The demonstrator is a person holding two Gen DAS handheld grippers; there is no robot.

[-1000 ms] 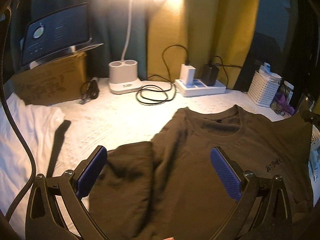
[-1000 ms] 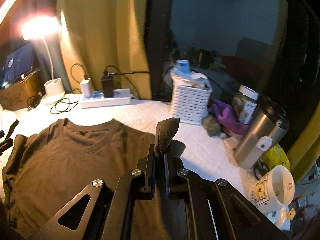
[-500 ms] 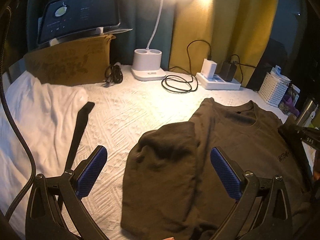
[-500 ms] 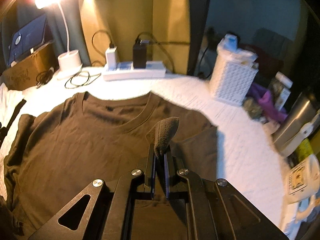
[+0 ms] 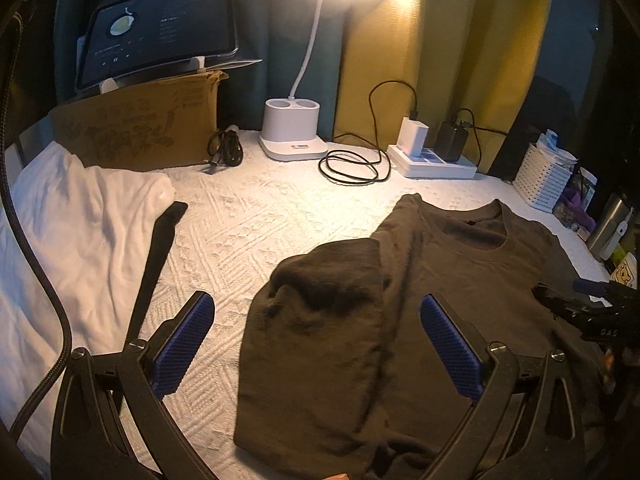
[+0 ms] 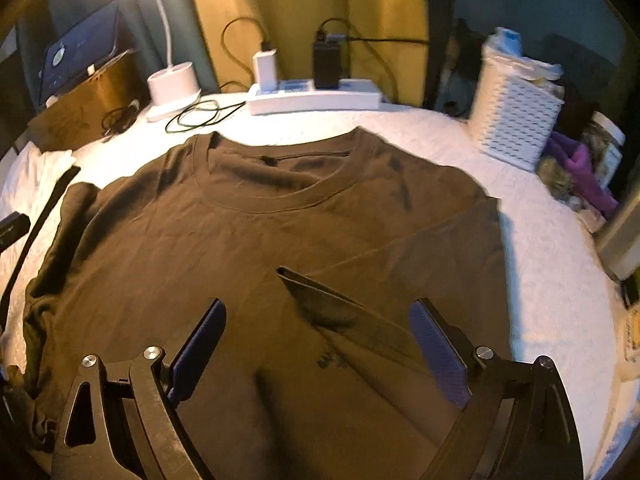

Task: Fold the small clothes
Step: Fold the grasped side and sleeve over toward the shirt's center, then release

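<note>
2 grippers are both wide apart and hold nothing. The left gripper [image 5: 316, 348] hangs above the folded sleeve [image 5: 320, 320] in the lower middle of its frame. The right gripper [image 6: 320, 350] is at the bottom of its frame, above the other sleeve [image 6: 352, 316], which lies folded onto the chest. The brown shirt [image 6: 248, 232] lies flat on the white cover [image 5: 248, 216], collar toward the power strip [image 6: 314, 98]. 1 white cloth [image 5: 80, 232] lies at the left.
</note>
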